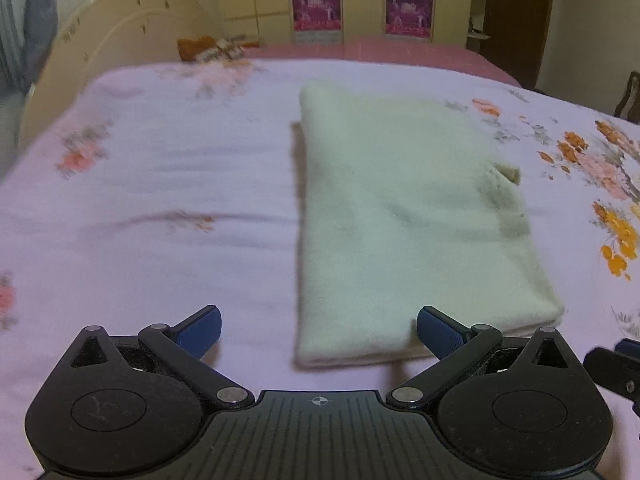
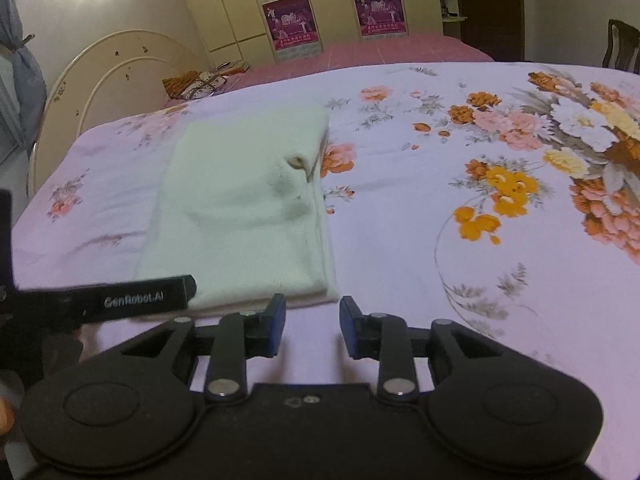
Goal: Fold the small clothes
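Note:
A cream knitted garment (image 1: 404,216) lies folded into a long rectangle on the floral bedsheet (image 1: 160,184). My left gripper (image 1: 319,334) hovers at its near end, jaws wide open, nothing between the blue pads; the right pad (image 1: 436,334) overlaps the garment's near edge in the picture. In the right wrist view the same garment (image 2: 244,208) lies left of centre. My right gripper (image 2: 312,326) stands just short of the garment's near right corner, jaws parted, with only bedsheet (image 2: 400,216) in the gap. The left gripper's black arm (image 2: 120,300) crosses the garment's near edge.
A cream rounded headboard (image 1: 120,40) rises at the far left. An orange patterned cloth (image 2: 200,82) lies on a pink bed (image 2: 380,50) beyond. Yellow wardrobes with magenta posters (image 1: 318,8) line the back wall. A dark chair (image 2: 620,46) stands far right.

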Action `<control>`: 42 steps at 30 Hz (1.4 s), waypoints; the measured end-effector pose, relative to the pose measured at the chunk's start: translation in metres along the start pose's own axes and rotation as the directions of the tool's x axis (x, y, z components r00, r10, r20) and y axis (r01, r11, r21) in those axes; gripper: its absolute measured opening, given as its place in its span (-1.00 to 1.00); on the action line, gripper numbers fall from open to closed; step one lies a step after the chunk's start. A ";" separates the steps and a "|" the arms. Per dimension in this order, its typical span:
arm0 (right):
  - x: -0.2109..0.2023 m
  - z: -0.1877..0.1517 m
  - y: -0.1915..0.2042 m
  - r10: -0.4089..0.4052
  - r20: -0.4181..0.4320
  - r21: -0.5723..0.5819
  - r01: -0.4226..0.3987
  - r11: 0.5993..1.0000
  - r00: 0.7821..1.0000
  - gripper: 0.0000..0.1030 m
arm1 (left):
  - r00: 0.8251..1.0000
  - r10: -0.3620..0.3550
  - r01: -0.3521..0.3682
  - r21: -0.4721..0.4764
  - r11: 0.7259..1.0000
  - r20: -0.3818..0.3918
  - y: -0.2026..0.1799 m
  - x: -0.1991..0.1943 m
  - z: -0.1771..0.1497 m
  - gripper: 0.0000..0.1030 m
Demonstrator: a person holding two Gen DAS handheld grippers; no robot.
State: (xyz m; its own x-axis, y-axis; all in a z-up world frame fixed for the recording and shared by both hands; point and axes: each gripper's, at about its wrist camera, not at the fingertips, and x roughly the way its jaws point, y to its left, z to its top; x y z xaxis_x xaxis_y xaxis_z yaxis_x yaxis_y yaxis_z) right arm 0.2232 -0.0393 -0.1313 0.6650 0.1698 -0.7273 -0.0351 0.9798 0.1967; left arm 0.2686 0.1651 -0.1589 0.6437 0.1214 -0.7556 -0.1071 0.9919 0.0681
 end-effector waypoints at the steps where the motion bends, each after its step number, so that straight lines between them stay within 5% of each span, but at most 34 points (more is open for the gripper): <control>1: -0.004 0.000 0.000 0.005 -0.015 -0.007 -0.005 1.000 1.000 -0.18 | 1.000 -0.004 0.004 0.011 1.000 0.007 0.000 -0.006 0.001 1.00; 6: -0.030 0.003 0.003 0.051 -0.080 -0.053 -0.055 0.997 0.995 0.20 | 0.999 -0.007 0.005 0.043 0.999 0.043 0.002 -0.056 0.000 1.00; 14: -0.096 -0.002 -0.006 0.149 -0.023 -0.014 -0.150 0.989 0.989 0.71 | 0.997 0.022 -0.022 -0.004 1.000 0.076 0.007 -0.153 -0.022 1.00; 19: -0.156 -0.020 -0.003 0.171 0.033 -0.097 -0.167 0.981 0.985 0.81 | 0.994 0.049 -0.045 -0.046 0.998 0.099 0.005 -0.217 -0.047 1.00; 24: -0.229 -0.045 -0.004 0.132 0.204 -0.189 -0.093 0.978 0.970 0.84 | 0.992 0.038 -0.025 -0.112 0.993 0.124 0.001 -0.279 -0.078 1.00; 29: -0.290 -0.068 -0.010 0.087 0.379 -0.218 -0.003 0.976 0.921 0.87 | 0.981 0.047 -0.027 -0.109 0.994 0.186 -0.010 -0.331 -0.105 1.00; 42: -0.333 -0.093 -0.019 0.119 0.427 -0.225 -0.022 0.974 0.896 0.89 | 0.973 0.050 -0.023 -0.120 0.992 0.226 -0.019 -0.385 -0.138 1.00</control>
State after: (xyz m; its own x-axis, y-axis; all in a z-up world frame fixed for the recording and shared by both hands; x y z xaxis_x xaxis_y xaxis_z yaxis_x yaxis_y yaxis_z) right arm -0.0669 -0.1044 0.0464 0.9105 0.2236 -0.3479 -0.2165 0.9744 0.0597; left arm -0.0818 0.0946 0.0403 0.7924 0.1757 -0.5841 -0.2120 0.9772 0.0063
